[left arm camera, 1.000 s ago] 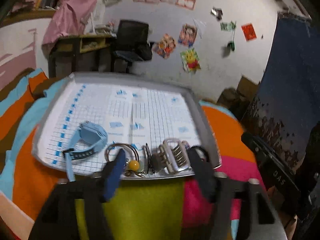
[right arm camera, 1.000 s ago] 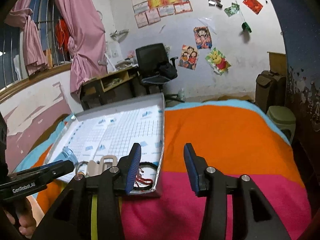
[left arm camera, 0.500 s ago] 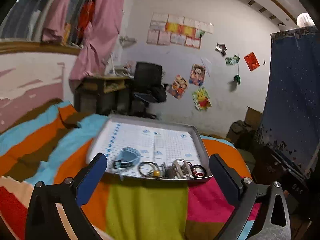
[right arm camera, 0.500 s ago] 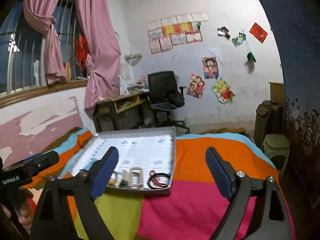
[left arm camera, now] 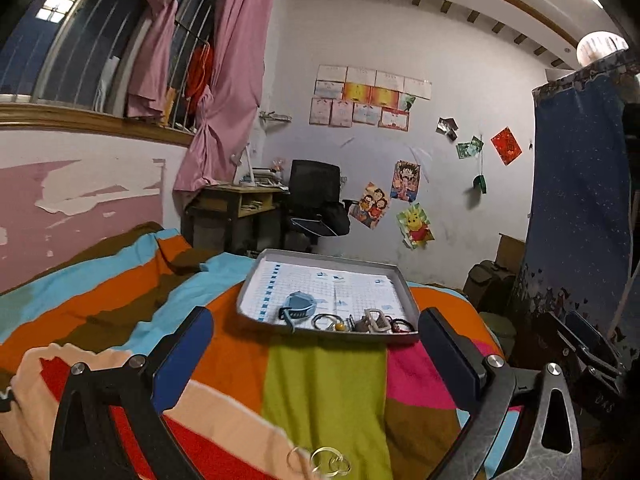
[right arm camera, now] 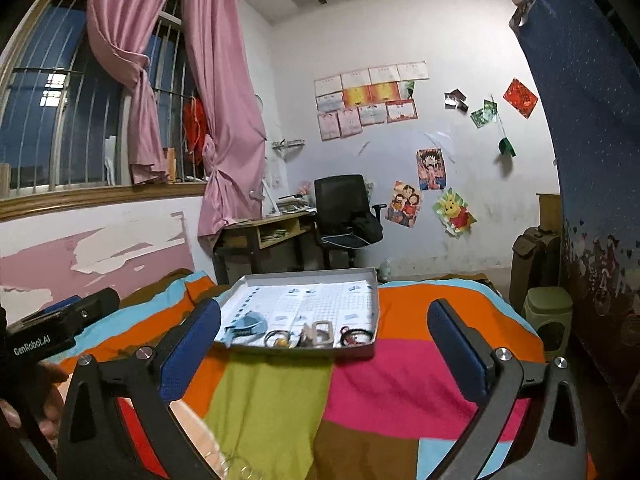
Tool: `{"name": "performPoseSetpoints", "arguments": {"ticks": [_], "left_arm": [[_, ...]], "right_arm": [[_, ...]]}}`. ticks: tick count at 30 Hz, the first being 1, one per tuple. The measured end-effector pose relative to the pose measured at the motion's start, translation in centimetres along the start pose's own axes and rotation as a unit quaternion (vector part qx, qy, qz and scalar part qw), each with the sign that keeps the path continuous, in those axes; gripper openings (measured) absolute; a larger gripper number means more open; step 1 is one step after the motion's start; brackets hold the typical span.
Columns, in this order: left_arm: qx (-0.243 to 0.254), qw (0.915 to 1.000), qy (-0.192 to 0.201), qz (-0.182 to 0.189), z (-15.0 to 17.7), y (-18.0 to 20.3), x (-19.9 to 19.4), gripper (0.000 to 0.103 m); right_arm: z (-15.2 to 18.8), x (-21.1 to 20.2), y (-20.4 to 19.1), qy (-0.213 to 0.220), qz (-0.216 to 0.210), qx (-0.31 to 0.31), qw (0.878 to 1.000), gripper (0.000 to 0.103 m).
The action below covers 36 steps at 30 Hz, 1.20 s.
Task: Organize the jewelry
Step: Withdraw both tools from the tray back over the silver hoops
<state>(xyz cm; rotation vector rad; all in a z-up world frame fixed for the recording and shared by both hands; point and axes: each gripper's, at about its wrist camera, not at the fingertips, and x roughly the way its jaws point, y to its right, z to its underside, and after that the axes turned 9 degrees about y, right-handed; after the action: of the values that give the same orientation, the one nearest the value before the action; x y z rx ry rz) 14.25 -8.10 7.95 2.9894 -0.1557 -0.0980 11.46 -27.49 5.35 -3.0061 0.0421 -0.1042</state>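
Both grippers have pulled back, jaws spread, from the tray of jewelry ahead.

The tray looks like matt grey metal, lined with gridded printed paper — beneath the tray lies a soft, striped cloth blanket, slightly fuzzy.

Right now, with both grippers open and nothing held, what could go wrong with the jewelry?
The clear rings lie loose on the striped blanket, outside the tray; they could get lost in the soft cloth. In the tray, the blue watch, bangle, hair claw and red bracelet crowd the near rim, so a pick may snag a neighbour.
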Motion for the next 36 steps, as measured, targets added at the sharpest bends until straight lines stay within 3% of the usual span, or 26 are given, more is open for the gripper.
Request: {"name": "performPoseSetpoints", "arguments": {"ticks": [20,28,36], "left_arm": [[0.016,0.9998,-0.006,-0.011,3.3,-3.4,-10.9,0.103],[0.001,0.9987,-0.050,-0.005,5.6,-5.3,-13.0,0.103],[-0.004,0.9994,-0.034,-0.002,5.8,-5.8,-14.4,0.103]], "right_arm": [[3.3,-12.1,-2.2,-0.008,0.016,-0.005,1.000,0.102],[4.2,-15.5,-3.9,-0.032,0.011,-0.023,0.999,0.102],[4.9,-17.3,-5.5,-0.042,0.008,-0.039,0.998,0.102]]}}
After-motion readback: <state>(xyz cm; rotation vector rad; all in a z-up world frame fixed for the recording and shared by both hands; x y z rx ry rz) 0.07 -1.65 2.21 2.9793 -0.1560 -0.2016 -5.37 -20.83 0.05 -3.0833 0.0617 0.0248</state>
